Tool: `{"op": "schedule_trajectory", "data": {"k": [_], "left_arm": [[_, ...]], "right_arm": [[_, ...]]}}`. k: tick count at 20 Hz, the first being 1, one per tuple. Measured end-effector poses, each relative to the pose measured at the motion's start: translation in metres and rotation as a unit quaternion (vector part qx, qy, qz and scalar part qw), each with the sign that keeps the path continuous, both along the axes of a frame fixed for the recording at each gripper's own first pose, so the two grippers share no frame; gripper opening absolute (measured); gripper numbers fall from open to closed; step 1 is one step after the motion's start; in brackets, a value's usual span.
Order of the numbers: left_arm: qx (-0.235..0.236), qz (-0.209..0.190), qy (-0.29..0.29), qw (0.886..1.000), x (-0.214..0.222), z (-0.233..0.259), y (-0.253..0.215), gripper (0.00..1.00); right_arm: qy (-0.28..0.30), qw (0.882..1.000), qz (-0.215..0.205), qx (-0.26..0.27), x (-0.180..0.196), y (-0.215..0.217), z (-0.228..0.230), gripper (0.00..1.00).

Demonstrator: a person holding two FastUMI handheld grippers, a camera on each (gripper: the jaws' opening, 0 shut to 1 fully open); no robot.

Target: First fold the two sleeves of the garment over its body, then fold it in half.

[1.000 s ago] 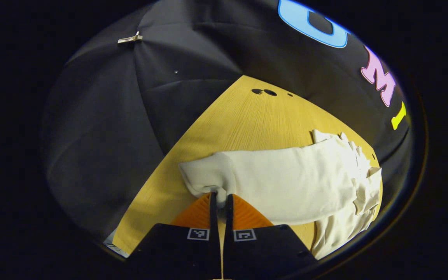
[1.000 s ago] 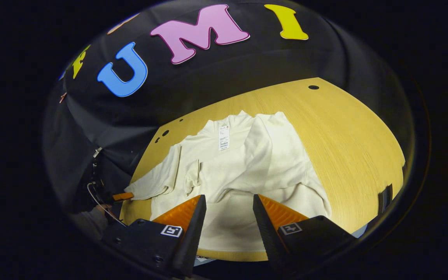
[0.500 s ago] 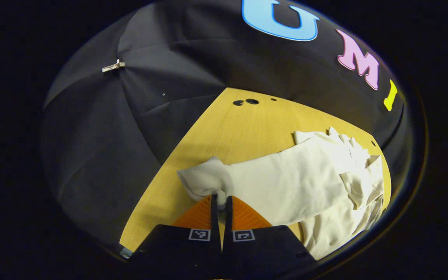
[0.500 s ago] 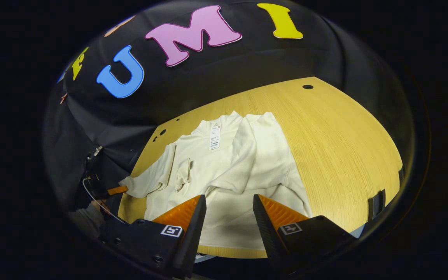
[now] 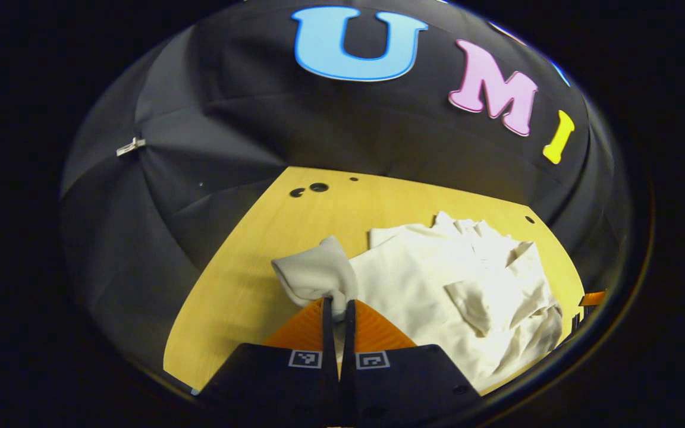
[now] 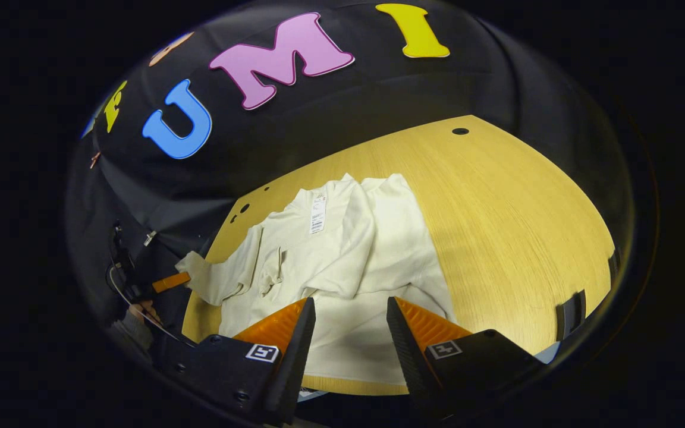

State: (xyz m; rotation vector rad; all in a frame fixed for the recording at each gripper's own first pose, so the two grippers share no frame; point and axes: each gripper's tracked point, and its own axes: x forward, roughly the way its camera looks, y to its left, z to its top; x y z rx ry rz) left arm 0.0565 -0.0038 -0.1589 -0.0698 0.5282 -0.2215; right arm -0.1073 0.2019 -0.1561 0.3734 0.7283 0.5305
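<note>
A cream long-sleeved garment [image 6: 342,249] lies on the wooden table [image 6: 515,202], collar toward the wall. One sleeve [image 6: 360,238] lies folded across its body. In the left gripper view my left gripper [image 5: 336,304] is shut on the cuff of the other sleeve [image 5: 316,274], lifted off the table beside the garment [image 5: 467,285]. In the right gripper view that left gripper [image 6: 170,282] holds the sleeve's end [image 6: 200,276] at the table's left edge. My right gripper [image 6: 349,306] hangs open above the garment's hem, nothing between its fingers.
Small round holes [image 5: 310,189] mark the table near the back wall, with one more hole [image 6: 460,131] at the far right. Bare wood stretches to the right of the garment. A dark clip [image 6: 568,312] sits on the table's right front edge. A hand [image 6: 140,312] shows at lower left.
My left gripper has lifted the sleeve cuff and swung toward the garment's body, so the sleeve bunches up. The right gripper has drawn back slightly and stays open.
</note>
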Motion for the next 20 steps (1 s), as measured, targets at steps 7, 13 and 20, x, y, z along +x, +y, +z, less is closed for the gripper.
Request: {"op": "schedule_trajectory", "data": {"k": [7, 13, 20], "left_arm": [[-0.003, -0.101, -0.021, 0.995, -0.014, 0.031, -0.100, 0.06], [-0.010, -0.169, -0.012, 0.985, -0.030, 0.026, -0.181, 0.06], [0.000, -0.222, 0.014, 0.975, -0.041, -0.008, -0.246, 0.06]], "right_arm": [[0.007, 1.000, -0.026, -0.005, 0.002, -0.027, -0.010, 0.75], [0.016, 0.999, -0.043, -0.010, 0.000, -0.047, -0.019, 0.75], [0.027, 0.997, -0.068, -0.011, -0.004, -0.070, -0.028, 0.75]]}}
